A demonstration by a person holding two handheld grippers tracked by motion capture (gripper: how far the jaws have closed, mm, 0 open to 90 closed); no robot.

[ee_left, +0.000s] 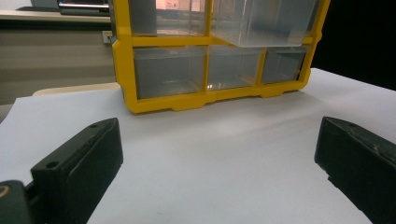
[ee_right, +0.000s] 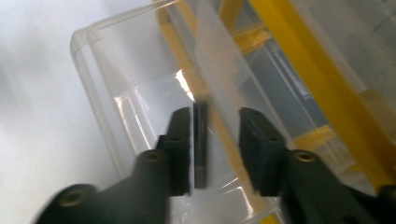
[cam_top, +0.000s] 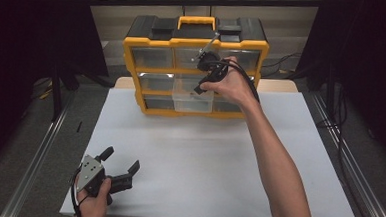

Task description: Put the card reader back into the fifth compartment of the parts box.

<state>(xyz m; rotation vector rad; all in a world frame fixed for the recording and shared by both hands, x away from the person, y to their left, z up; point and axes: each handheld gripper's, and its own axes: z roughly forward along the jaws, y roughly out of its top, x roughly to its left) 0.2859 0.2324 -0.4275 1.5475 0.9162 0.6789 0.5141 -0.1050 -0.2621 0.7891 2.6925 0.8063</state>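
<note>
A white counter [cam_top: 203, 159] carries a yellow and black drawer organizer [cam_top: 196, 63] at its far edge. Its clear middle drawer [cam_top: 193, 99] is pulled partly out. The right gripper [cam_top: 201, 84] hovers over that drawer, fingers released, a small dark piece [ee_right: 200, 144] between them. The left gripper [cam_top: 120, 167] rests near the front edge, fingers spread, holding nothing.

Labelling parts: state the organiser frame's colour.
Yellow; the organiser frame shows best in the left gripper view.

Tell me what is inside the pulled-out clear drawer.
A small dark flat piece hangs between the right tool's parted jaws above the clear drawer; its floor beneath them is hidden.
</note>
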